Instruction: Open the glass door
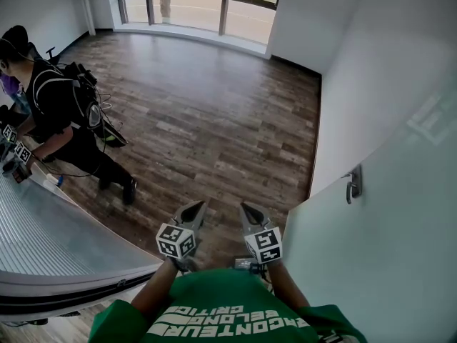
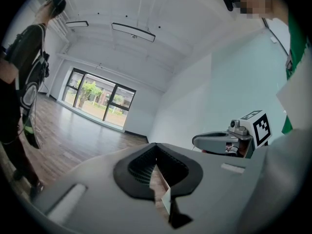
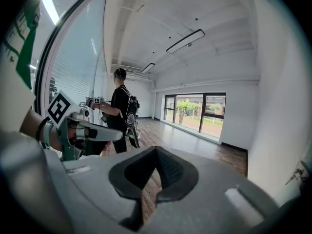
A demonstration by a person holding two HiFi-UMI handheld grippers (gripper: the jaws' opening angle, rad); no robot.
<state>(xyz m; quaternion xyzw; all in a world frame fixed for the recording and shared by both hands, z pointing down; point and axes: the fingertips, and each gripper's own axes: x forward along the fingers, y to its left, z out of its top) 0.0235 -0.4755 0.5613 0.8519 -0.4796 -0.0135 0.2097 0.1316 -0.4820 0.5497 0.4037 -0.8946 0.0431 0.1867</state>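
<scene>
Glass door (image 1: 400, 249), frosted and pale, fills the right side of the head view, standing to the right of the person in the green shirt (image 1: 228, 306) and running up beside a white wall (image 1: 335, 20). Dark wood-plank floor (image 1: 207, 120) spreads across the middle of the room to a row of tall windows (image 1: 193, 6) at the far end. Along the left a curved ribbed screen (image 1: 50, 241) sweeps toward the camera. A second person in black (image 1: 64, 113) stands at that screen with a backpack on, leaning over it, well apart from the door.

Low in the head view the two grippers are held side by side over the floor, just in front of the green shirt, each with its marker cube toward the camera. The left gripper (image 1: 198, 206) has its jaws brought together at the tips with nothing between them; only a sliver of floor shows through the gap below the tips in the left gripper view. The right gripper (image 1: 245, 206) is the same, jaws closed tip to tip and empty. Both point out into the room, and neither touches the door.

The door's metal handle (image 1: 353, 184) sits near the door's edge by the white wall, well apart from both grippers
</scene>
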